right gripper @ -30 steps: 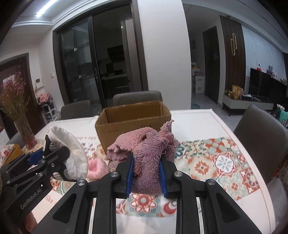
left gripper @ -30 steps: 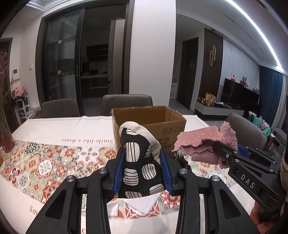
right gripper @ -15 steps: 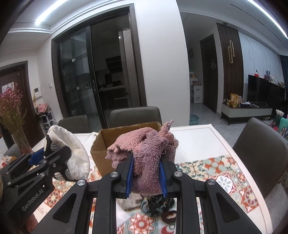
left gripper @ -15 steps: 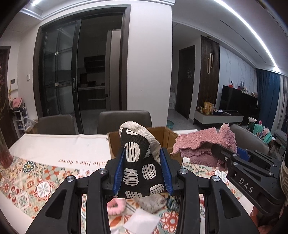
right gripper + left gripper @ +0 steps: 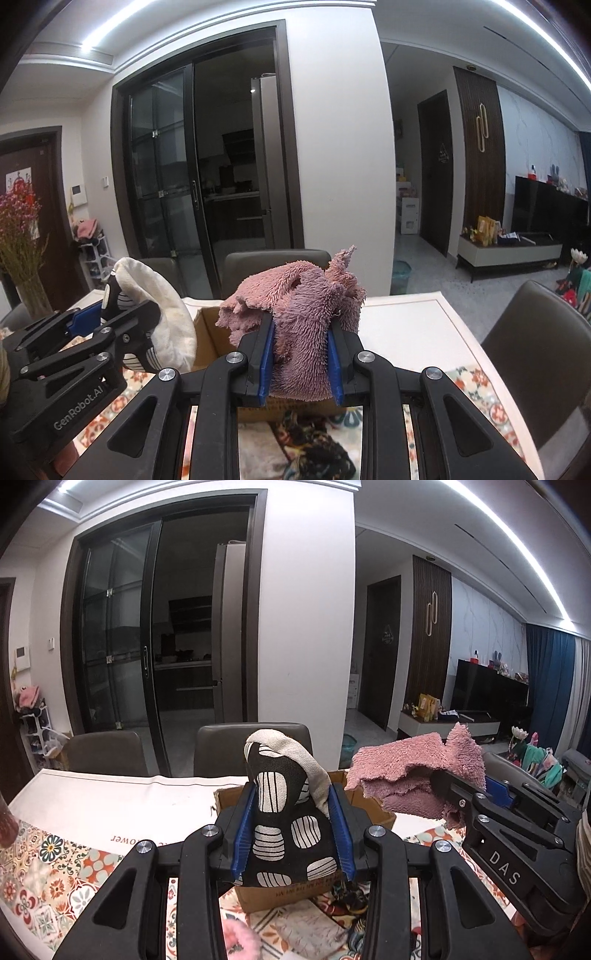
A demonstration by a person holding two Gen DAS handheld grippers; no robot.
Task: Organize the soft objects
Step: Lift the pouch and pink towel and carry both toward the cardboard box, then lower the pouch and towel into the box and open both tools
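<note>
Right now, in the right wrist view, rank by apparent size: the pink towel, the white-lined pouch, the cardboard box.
1. Pink towel, largest, though it sits closest to the camera.
2. White-lined pouch, in the left gripper.
3. Cardboard box, smallest as seen; mostly hidden behind both, so its true size is unsure.

Left tool (image 5: 291,834): black plastic linkage frame, triangular cutouts, round silver screws at pivots, blue ribbed pads; white "GenRobot.AI" lettering on side. Right tool (image 5: 299,365): same black frame, silver screws, blue pads; white "DAS" lettering on side.
</note>
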